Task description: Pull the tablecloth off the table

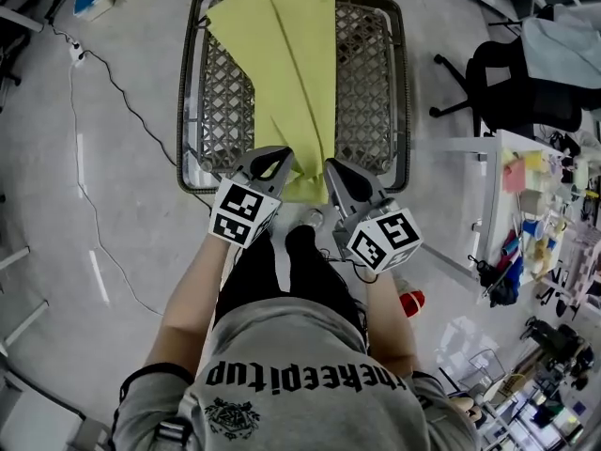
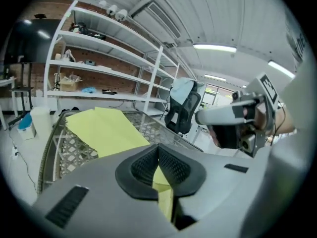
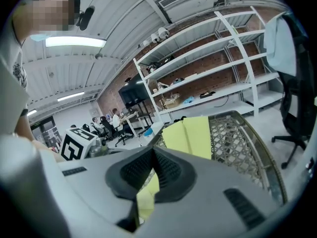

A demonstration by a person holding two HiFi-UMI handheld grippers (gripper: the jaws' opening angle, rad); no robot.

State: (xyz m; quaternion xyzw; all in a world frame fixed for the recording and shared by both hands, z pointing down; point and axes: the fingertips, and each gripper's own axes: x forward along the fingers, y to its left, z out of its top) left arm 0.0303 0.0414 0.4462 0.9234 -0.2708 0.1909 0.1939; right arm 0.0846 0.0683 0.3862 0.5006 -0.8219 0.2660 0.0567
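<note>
Tablecloth (image 1: 296,54), yellow, thin and limp, lies as a folded strip along the mesh table (image 1: 371,73) to its near edge. There the left gripper (image 1: 272,158) and right gripper (image 1: 336,172) are clamped on its hem. It is probably light enough to slide, though the mesh may snag it.

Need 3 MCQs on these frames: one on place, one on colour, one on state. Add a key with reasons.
1. Where does the tablecloth lie on the table?
A. Over the whole top
B. In a strip down the middle
C. On the floor

2. What colour is the tablecloth?
A. Red
B. Blue
C. Yellow

3. How do the left gripper and right gripper stand?
A. Both shut on the tablecloth
B. Both open
C. Only the right one shut

Key:
1 B, the table top shows bare on both sides of it.
2 C, it is yellow in all three views.
3 A, each gripper view shows yellow cloth pinched in closed jaws.
</note>
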